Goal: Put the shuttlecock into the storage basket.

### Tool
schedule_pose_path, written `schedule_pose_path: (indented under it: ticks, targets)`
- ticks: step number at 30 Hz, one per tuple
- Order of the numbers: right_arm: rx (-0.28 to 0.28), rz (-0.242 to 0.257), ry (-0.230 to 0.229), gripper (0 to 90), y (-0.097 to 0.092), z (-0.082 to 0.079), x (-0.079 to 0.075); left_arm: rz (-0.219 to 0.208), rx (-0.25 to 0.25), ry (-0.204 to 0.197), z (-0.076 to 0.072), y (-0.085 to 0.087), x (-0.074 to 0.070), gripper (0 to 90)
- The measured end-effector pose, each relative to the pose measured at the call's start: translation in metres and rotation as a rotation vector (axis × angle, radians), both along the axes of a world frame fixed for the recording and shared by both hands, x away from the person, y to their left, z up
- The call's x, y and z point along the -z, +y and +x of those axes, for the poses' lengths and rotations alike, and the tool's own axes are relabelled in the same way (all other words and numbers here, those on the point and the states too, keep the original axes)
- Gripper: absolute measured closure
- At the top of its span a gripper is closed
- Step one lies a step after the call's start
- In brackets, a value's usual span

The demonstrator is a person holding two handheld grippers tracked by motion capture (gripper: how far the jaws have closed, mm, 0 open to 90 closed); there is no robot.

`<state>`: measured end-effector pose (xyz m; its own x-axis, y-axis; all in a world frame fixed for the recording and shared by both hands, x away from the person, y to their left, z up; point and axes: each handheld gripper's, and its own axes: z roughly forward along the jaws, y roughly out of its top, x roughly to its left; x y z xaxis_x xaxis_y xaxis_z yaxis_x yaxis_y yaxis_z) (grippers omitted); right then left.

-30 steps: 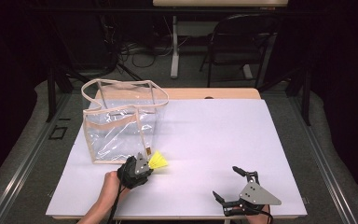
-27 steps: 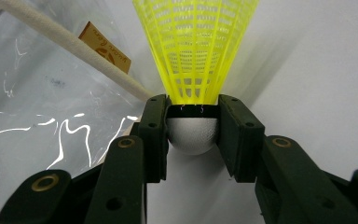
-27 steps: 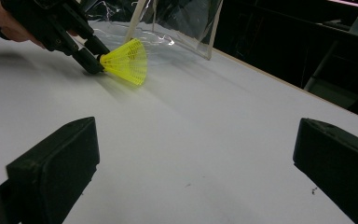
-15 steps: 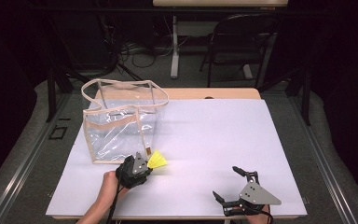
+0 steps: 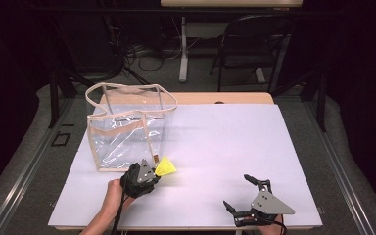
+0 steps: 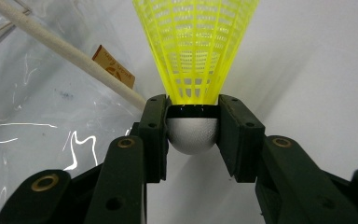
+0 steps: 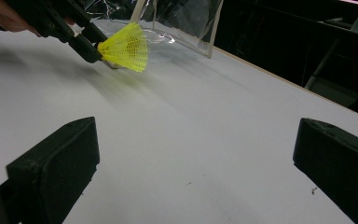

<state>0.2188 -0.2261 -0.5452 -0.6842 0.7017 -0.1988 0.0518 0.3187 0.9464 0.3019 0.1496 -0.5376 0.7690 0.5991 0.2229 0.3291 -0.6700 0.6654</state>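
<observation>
We see the left gripper (image 5: pixel 152 172) clamped on the silver cork of a yellow shuttlecock (image 6: pixel 195 51), just beside the clear plastic bag (image 5: pixel 127 128) on the white table (image 5: pixel 235 142). The right gripper (image 5: pixel 247 193) rests wide open, holding nothing, well apart.

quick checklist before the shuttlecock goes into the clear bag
1. Grip: left gripper has its jaws shut on the grey base of the yellow shuttlecock: ok.
2. Skirt free: the mesh sticks out past the jaws, uncrushed: ok.
3. Bag: clear bag stands upright on the table, mouth open on top: ok.
4. Height: shuttlecock sits low beside the bag, below its rim: not ok, lift first.
5. Right gripper: jaws open, holding nothing, well away from the bag: ok.
6. Bag steadied: nothing holds it: not ok.
</observation>
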Motion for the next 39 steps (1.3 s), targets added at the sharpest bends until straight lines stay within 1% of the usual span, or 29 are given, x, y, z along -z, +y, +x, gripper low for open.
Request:
schedule_pose_path:
  ticks: [6, 11, 16, 28, 39]
  targets:
    - [0.0, 0.0, -0.001, 0.0, 0.0, 0.0, 0.0, -0.009, -0.001, -0.006, 0.0, 0.001, -0.004, 64.8]
    - [-0.001, -0.001, 0.001, 0.0, 0.0, 0.0, 0.0, -0.006, -0.001, -0.015, -0.001, 0.002, -0.006, 64.8]
    - [0.001, -0.003, -0.001, 0.0, 0.0, 0.0, 0.0, -0.018, -0.002, -0.021, -0.001, 0.003, -0.009, 64.8]
    - [0.005, -0.006, 0.001, 0.0, 0.0, 0.0, 0.0, -0.028, -0.002, -0.039, -0.003, 0.005, -0.015, 64.8]
    - [0.006, -0.008, 0.0, 0.0, 0.0, 0.0, 0.0, -0.029, 0.001, -0.051, -0.005, 0.006, -0.02, 64.8]
